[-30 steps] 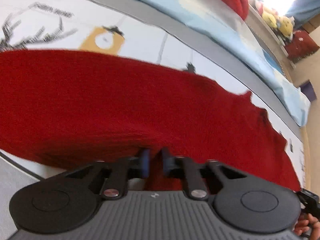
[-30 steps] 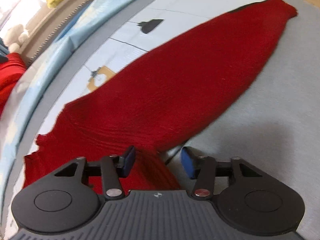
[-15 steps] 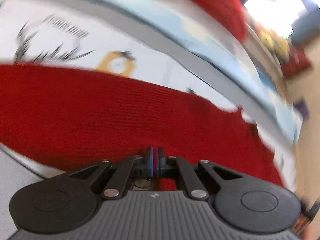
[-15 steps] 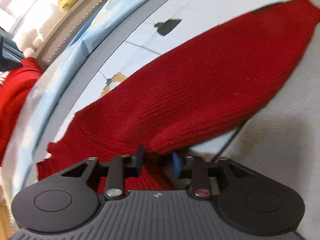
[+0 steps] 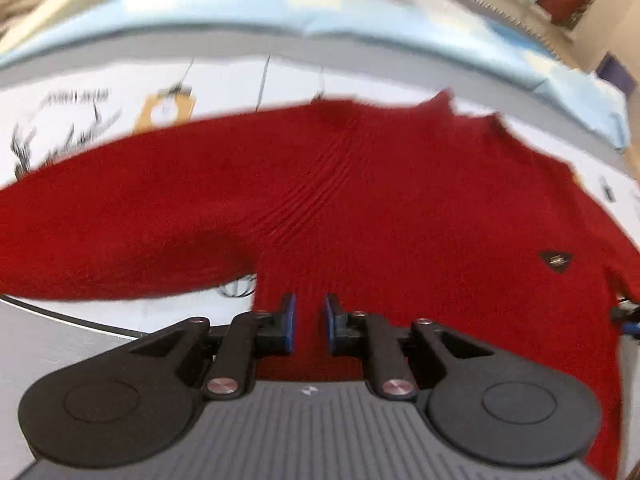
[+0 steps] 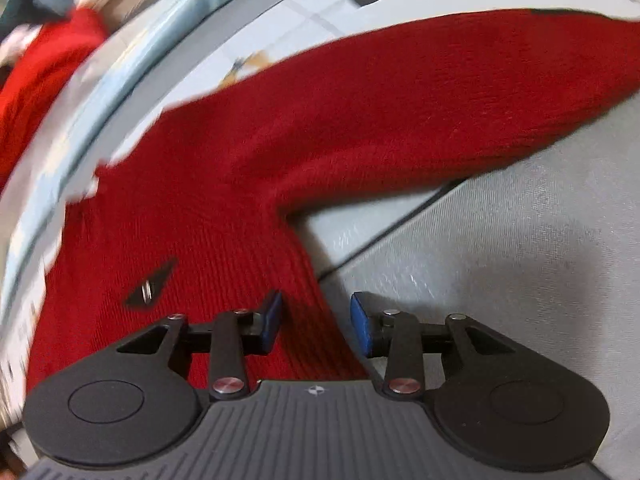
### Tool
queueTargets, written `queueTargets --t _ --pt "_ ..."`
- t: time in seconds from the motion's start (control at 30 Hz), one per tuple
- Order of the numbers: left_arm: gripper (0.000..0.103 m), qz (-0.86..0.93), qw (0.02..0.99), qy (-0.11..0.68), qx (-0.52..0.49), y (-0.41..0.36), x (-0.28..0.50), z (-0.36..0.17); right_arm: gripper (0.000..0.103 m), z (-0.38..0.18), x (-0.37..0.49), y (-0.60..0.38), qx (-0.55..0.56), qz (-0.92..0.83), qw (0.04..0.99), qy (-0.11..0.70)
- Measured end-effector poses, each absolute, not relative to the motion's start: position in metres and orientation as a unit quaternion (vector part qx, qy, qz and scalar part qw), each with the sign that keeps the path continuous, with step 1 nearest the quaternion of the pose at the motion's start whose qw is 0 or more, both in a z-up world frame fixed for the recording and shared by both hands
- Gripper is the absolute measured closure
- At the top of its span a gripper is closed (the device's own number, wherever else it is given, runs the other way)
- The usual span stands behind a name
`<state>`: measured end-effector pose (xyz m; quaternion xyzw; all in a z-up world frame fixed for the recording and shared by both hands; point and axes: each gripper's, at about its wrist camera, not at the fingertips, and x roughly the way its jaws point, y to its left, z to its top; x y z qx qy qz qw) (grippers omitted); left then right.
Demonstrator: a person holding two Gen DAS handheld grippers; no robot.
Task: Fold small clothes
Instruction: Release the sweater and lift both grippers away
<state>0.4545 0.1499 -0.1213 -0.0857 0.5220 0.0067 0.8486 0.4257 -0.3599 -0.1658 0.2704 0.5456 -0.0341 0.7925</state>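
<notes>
Red sweater [image 5: 400, 200] spread flat on printed bedsheet [image 5: 224, 92]. Left gripper [image 5: 307, 330] over sweater body, jaws opening, apparently empty. Right gripper [image 6: 316, 322] apart, straddling sweater's side edge. Risk: shallow pinch slips, sleeve bunches.

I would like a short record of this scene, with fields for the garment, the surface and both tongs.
garment: red knitted sweater, spread out, one sleeve stretched sideways
badge: small dark logo patch on the chest
surface: printed white and grey bed cover
left tongs: opening, over the sweater, a gap at both pads
right tongs: open, above the sweater's side edge
fold: not yet made
</notes>
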Motion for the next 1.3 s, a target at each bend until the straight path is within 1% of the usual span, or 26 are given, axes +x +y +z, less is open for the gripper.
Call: queueTargets --t 0.1,0.17,0.2,0.27,0.37,0.43,0.53,0.6,0.63,0.67,0.8,0.9,0.93,1.13,1.2,1.23,1.3 --pt "0.087 0.011 0.866 0.488 -0.105 0.146 0.442 -0.080 0.064 -0.164 0.420 -0.355 0.235 -0.005 0.795 0.559" --pt "0.087 0.022 0.879 0.463 -0.111 0.137 0.434 -0.052 0.067 -0.162 0.411 -0.355 0.224 -0.001 0.797 0.561" --pt "0.087 0.026 0.885 0.451 -0.111 0.131 0.426 -0.039 0.070 -0.162 0.407 -0.356 0.225 0.003 0.795 0.564" --pt "0.083 0.020 0.894 0.433 -0.112 0.119 0.408 -0.021 0.084 -0.160 0.401 -0.353 0.208 0.006 0.799 0.564" --pt "0.080 0.014 0.901 0.421 -0.107 0.098 0.390 -0.020 0.089 -0.156 0.391 -0.352 0.186 0.007 0.810 0.557" --pt "0.080 0.012 0.905 0.416 -0.086 0.081 0.387 -0.031 0.089 -0.154 0.386 -0.352 0.176 0.002 0.814 0.554" --pt "0.080 0.031 0.906 0.419 -0.059 0.067 0.385 -0.047 0.088 -0.143 0.379 -0.355 0.169 -0.017 0.824 0.540" --pt "0.080 0.021 0.907 0.417 -0.051 0.065 0.381 -0.051 0.074 -0.131 0.373 -0.354 0.158 -0.027 0.837 0.523" --pt "0.080 0.021 0.908 0.415 -0.045 0.064 0.381 -0.052 0.061 -0.126 0.372 -0.350 0.153 -0.024 0.844 0.514" --pt "0.080 0.024 0.909 0.414 -0.039 0.065 0.380 -0.054 0.058 -0.122 0.368 -0.347 0.147 -0.013 0.850 0.506" --pt "0.080 0.025 0.904 0.426 -0.033 0.068 0.383 -0.065 0.058 -0.130 0.365 -0.330 0.142 0.036 0.837 0.527" --pt "0.080 0.028 0.900 0.432 -0.043 0.072 0.385 -0.067 0.057 -0.154 0.366 -0.319 0.088 0.036 0.819 0.565" --pt "0.080 0.028 0.901 0.431 -0.045 0.073 0.385 -0.066 0.052 -0.159 0.366 -0.318 0.061 0.025 0.819 0.570" --pt "0.080 0.032 0.902 0.429 -0.044 0.079 0.386 -0.066 0.053 -0.142 0.364 -0.320 0.081 0.034 0.823 0.561" --pt "0.080 0.034 0.900 0.433 -0.042 0.080 0.386 -0.068 0.053 -0.151 0.364 -0.316 0.061 0.032 0.817 0.572" --pt "0.080 0.036 0.899 0.434 -0.043 0.081 0.386 -0.069 0.051 -0.158 0.364 -0.317 0.052 0.023 0.813 0.580" --pt "0.080 0.039 0.898 0.436 -0.045 0.083 0.386 -0.070 0.050 -0.161 0.367 -0.325 0.075 0.013 0.811 0.580"
